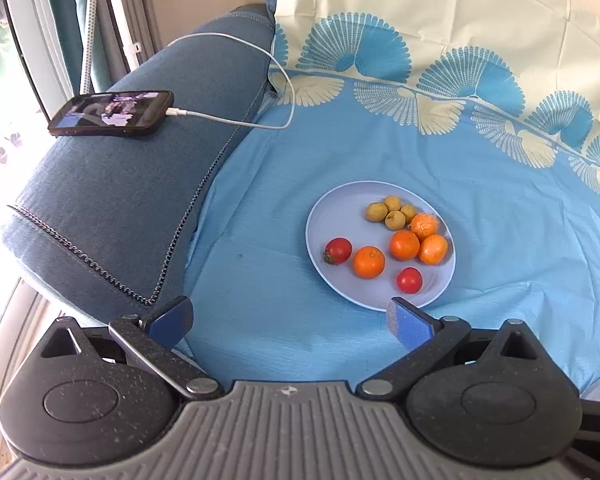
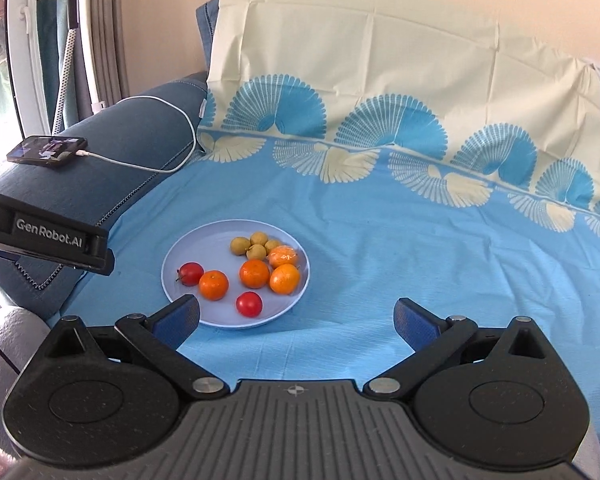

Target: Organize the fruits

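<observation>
Both tools spread, nothing held: left tool (image 1: 290, 322), right tool (image 2: 296, 320). All fruit gathered on plate (image 2: 172, 264); sorting judged nearly complete.

Plate (image 1: 332, 216) lies on sheet (image 1: 300, 168) over sofa seat. On plate: four small round fruits (image 1: 392, 211) clustered at far side, three oranges (image 1: 420, 240) just before them, fourth orange (image 1: 369, 262) left of those, one tomato (image 1: 338, 251) far left, another tomato (image 1: 409, 280) nearest. Phone (image 1: 112, 113) on armrest (image 1: 112, 188) left of plate, cable (image 1: 236, 120) plugged in
</observation>
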A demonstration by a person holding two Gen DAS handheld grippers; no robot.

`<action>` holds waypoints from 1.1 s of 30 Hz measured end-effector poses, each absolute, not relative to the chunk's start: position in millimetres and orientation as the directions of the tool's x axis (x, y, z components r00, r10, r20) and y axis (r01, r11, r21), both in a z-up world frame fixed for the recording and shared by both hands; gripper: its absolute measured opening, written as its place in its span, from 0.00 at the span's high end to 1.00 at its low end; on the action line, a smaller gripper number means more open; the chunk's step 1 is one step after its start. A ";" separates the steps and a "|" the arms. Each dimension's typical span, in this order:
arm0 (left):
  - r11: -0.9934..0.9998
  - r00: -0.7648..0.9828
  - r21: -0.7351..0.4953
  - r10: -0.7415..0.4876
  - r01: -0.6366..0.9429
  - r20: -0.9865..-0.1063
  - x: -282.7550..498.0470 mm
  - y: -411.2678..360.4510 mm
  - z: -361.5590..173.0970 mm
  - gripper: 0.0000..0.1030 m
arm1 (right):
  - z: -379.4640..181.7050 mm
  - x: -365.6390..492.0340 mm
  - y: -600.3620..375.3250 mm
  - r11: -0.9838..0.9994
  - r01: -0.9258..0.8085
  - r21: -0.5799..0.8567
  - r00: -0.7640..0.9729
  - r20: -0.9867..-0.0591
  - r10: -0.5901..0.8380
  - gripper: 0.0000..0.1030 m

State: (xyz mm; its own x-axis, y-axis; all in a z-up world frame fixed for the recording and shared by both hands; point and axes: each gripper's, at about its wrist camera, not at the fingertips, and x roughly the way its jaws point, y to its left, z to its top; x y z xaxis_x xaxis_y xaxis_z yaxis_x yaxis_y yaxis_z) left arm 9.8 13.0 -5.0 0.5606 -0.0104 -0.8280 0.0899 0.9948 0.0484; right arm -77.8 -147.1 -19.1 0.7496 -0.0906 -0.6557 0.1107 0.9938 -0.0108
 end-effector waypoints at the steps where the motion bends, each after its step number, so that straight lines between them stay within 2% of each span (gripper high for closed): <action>1: 0.995 0.566 0.052 -0.008 0.091 -0.824 8.6 13.2 -4.4 0.00 | -18.1 -79.1 -147.0 0.994 0.111 -0.010 0.751 -0.654 -0.090 0.01; 33: 0.989 0.563 0.088 0.008 0.116 -0.827 7.3 6.2 -7.0 0.00 | -18.0 -81.7 -148.5 0.993 0.119 -0.005 0.745 -0.661 -0.093 0.01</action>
